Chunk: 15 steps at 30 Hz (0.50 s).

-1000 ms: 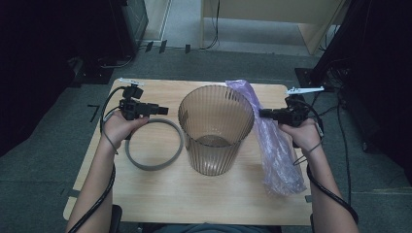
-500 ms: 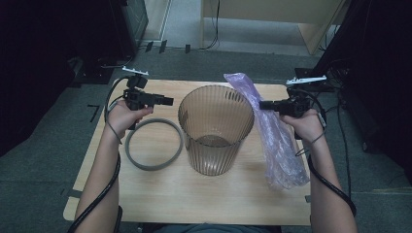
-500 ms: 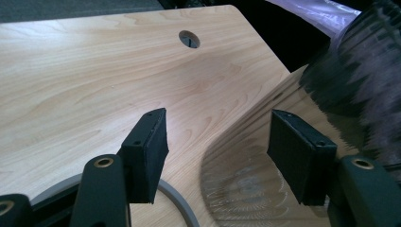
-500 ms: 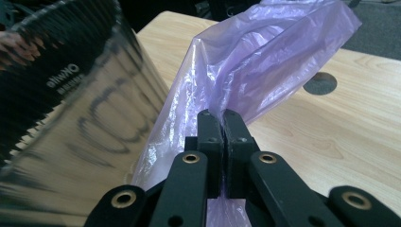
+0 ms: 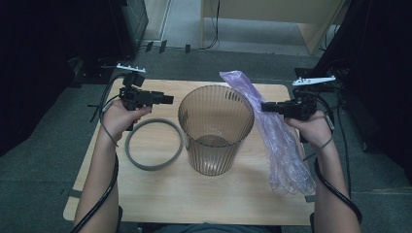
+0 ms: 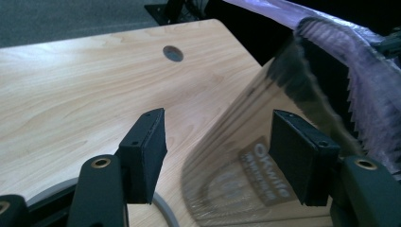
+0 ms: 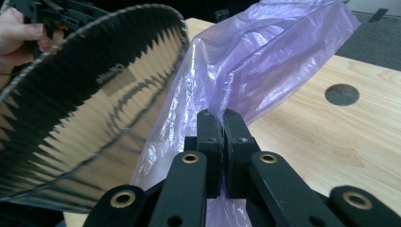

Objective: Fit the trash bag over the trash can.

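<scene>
A translucent brown ribbed bin stands upright in the middle of the wooden table. A grey ring lies flat to its left. Above the ring's far edge, my left gripper points toward the bin. In the left gripper view its jaws stand open with nothing between them, the bin's wall just beyond. My right gripper is shut on the upper part of a purple plastic bag, pinched between the jaws. The bag hangs beside the bin, its lower end lying on the table.
A round cable hole sits in the tabletop at the far right corner, and another hole at the far side. Dark equipment and cables flank the table on both sides. Grey floor and a wooden cabinet lie behind.
Both hands have risen above the table. The right gripper has lifted the upper end of the purple bag with it. The bin and ring have not moved.
</scene>
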Motion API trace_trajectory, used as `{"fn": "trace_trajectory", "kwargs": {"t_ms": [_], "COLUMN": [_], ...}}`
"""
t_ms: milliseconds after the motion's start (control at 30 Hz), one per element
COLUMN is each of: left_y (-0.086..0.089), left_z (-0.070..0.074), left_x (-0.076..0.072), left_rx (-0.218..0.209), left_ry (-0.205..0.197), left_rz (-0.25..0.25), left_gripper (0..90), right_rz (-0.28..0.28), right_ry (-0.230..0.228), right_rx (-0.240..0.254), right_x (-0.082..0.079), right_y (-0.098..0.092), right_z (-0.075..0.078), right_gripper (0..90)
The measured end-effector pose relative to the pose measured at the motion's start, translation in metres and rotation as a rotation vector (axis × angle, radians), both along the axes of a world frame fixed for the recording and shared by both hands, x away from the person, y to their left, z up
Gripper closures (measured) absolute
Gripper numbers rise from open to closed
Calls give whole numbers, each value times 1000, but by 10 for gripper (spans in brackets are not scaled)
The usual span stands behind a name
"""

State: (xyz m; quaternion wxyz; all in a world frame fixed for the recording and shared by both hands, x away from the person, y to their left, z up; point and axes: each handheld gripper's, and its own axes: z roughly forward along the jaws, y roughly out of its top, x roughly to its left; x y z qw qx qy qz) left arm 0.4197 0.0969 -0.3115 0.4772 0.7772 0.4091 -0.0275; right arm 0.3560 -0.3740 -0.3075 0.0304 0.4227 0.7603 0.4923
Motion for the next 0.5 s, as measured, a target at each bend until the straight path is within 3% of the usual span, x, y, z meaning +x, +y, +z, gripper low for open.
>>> {"fn": "trace_trajectory", "kwargs": {"t_ms": [267, 500], "left_y": [-7, -13], "left_z": [13, 22], "left_x": [-12, -20], "left_rx": [-4, -15], "left_ry": [-12, -22], "left_rz": [-25, -52], "left_gripper": [363, 361], "right_rz": [9, 22], "right_ry": [4, -37], "right_rx": [54, 91], "right_x": [-6, -16], "right_y": [-5, -9], "right_z": [8, 22], "right_gripper": [888, 888]}}
